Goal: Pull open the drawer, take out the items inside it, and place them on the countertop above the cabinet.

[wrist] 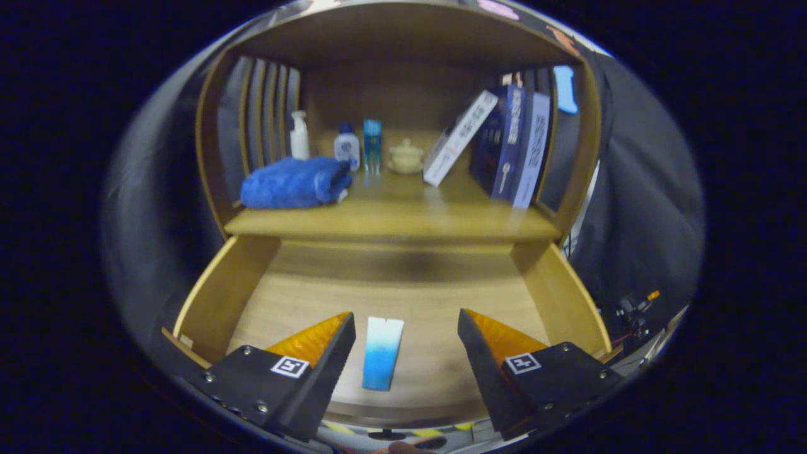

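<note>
Tool [406, 325] poised, fingers spread wide, over the open wooden drawer [220, 296].
A slim blue-and-white box [383, 352] lies flat on the drawer floor between the fingers, untouched; on the counter [391, 217] above sit a blue towel [295, 181], bottles, a lidded cup and leaning books [514, 142].

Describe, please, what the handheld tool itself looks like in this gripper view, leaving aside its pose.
The tool has two wedge-shaped fingers that taper forward to narrow tips. Each sits on a dark, angular mount fastened with small screws. A square white tag with a black coded pattern marks each mount. The inner finger edges look finely ridged. No cable shows on the tool.
</note>
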